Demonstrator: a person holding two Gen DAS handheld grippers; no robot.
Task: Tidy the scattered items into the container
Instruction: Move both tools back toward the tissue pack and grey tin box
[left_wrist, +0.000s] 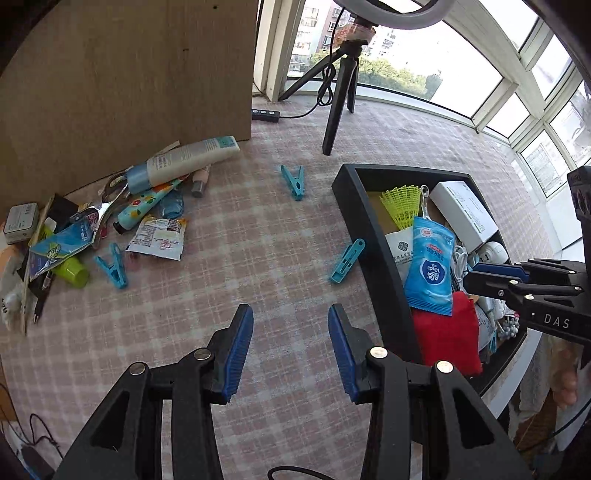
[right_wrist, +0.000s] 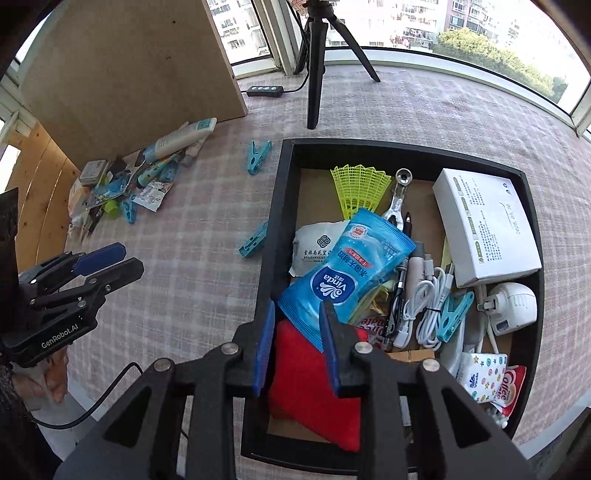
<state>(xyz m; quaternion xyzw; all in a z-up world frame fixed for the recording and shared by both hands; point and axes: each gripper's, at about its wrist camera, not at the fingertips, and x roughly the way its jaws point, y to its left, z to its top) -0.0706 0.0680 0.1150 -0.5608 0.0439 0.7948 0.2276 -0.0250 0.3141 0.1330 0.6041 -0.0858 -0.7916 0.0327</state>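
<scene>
The surface (left_wrist: 258, 258), spread with a pink checked cloth, runs out to a curve of windows. A plain brown board (left_wrist: 129, 74) stands upright at its far left, and a black tripod (left_wrist: 340, 96) is planted near the glass.

The black container (right_wrist: 284, 206) sits on the right side of the surface, open-topped and already crowded: a white box (right_wrist: 487, 229) in its far right corner, a red cloth (right_wrist: 314, 387) at the near end, a blue Vinda tissue pack (right_wrist: 347, 269) lying slantwise over the cloth's far edge, a yellow-green shuttlecock (right_wrist: 358, 188) toward the back, and coiled white cables (right_wrist: 432, 299) in the middle.

At the foot of the board lies a heap of scattered items (left_wrist: 92, 221), a white tube (left_wrist: 188, 158) on top of it. Three turquoise clothes pegs lie loose on the cloth: one (left_wrist: 294, 181) out in the open, one (left_wrist: 346, 261) just beside the container's left wall, one (left_wrist: 112, 266) at the edge of the heap.

The left claw (left_wrist: 290, 328) hovers over bare cloth left of the container, its blue pads apart with nothing between them. The right claw (right_wrist: 297, 332) hangs over the container's near end; its pads stand slightly apart on either side of the tissue pack's corner, not pressing on it.
</scene>
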